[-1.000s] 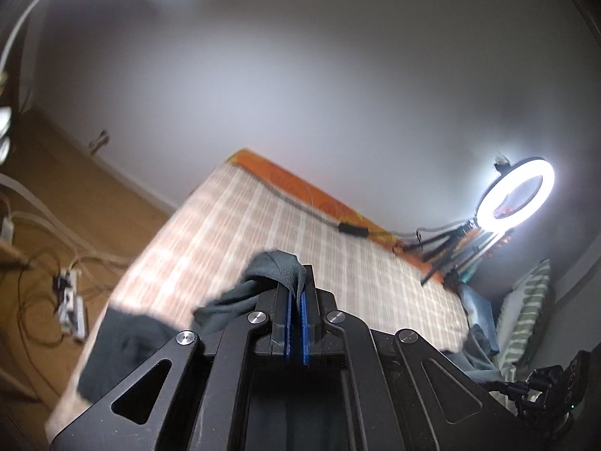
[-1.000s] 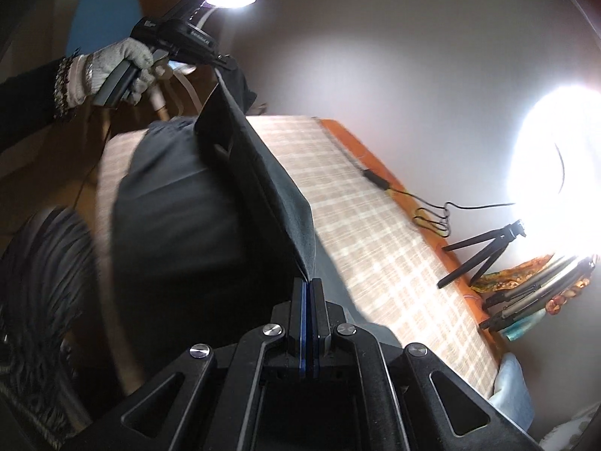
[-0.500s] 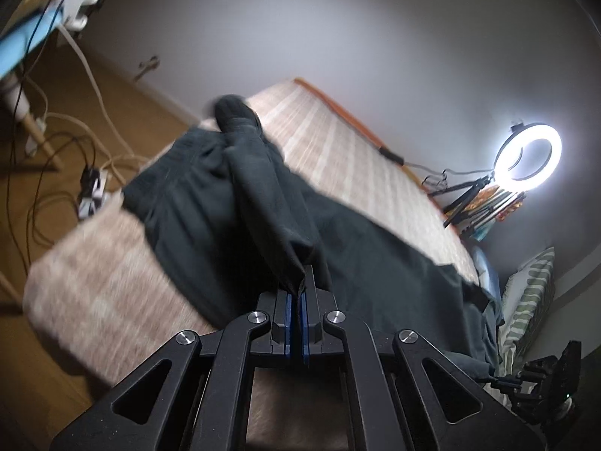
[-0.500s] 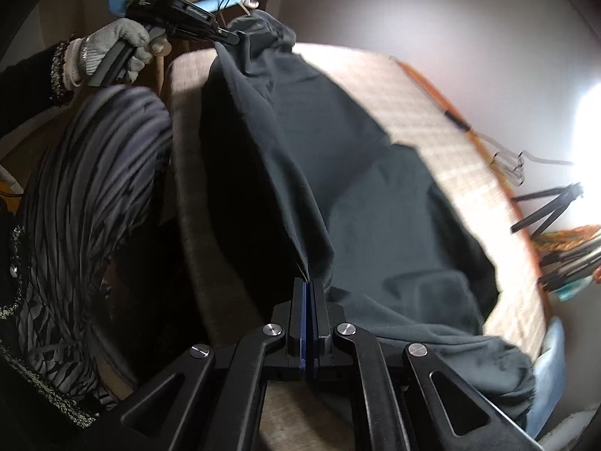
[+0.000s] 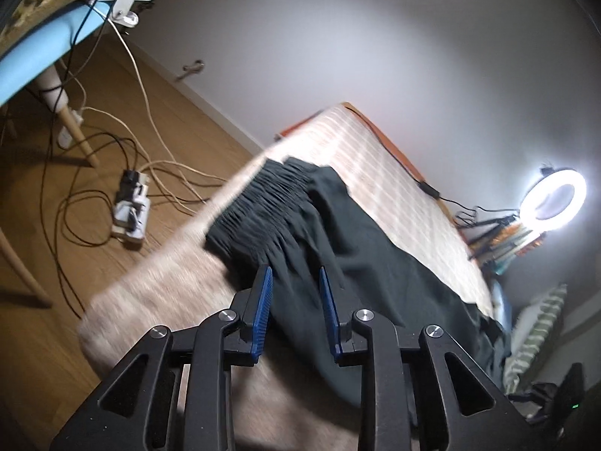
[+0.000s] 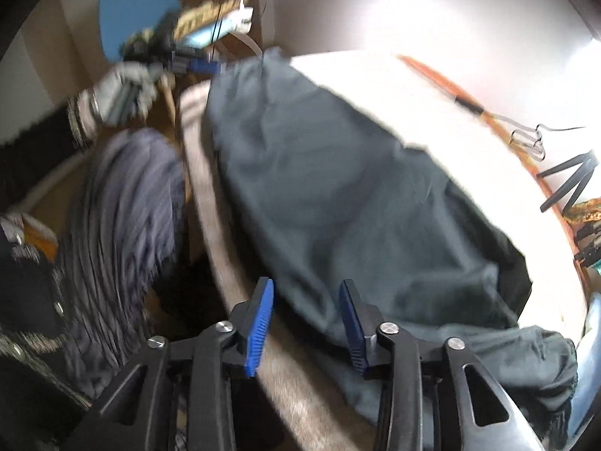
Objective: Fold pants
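Both grippers opening over dark pants on a checked bed.

Left gripper (image 5: 293,274) and right gripper (image 6: 306,287) part their blue pads; the pants (image 5: 338,233) lie flat on the bedspread (image 5: 405,173), gripped by neither. Wood floor (image 5: 157,82), power strip (image 5: 131,206), ring light (image 5: 554,199), white wall (image 5: 357,37). No writing legible.

Motion-blurred gloved hand (image 6: 120,94) far beyond the jaws, upper left; pants (image 6: 338,188) leg end cut off behind right finger.
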`<state>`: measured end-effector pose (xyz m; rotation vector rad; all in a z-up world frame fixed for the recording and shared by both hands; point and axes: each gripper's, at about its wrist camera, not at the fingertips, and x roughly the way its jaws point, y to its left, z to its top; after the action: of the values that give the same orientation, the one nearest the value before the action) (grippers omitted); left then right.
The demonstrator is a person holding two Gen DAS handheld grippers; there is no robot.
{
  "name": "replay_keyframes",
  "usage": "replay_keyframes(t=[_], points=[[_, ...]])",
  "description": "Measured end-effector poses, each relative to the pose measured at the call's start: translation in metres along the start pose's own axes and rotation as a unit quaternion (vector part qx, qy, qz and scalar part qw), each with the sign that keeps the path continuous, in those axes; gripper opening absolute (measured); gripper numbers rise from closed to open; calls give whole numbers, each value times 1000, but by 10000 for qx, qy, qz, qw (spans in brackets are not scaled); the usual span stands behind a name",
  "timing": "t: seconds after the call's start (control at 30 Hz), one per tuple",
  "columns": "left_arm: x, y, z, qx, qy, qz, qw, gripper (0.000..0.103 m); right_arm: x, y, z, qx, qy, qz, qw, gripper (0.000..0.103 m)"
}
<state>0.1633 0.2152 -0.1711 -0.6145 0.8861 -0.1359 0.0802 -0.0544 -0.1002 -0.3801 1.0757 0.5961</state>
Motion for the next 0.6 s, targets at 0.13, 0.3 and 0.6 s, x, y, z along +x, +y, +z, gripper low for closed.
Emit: replay_keyframes(t=[0.13, 0.3, 0.6], points=[[17, 1, 7, 80, 62, 368, 9993, 24, 4, -23, 30, 230, -317, -269, 9989, 47], [32, -5, 11, 493, -57, 992, 9938, 24, 43, -63, 61, 480, -307, -806, 9951, 56], [44, -7, 15, 939, -355, 1740, 9796, 24, 67, -91, 55, 1261, -356, -684, 9890, 55]])
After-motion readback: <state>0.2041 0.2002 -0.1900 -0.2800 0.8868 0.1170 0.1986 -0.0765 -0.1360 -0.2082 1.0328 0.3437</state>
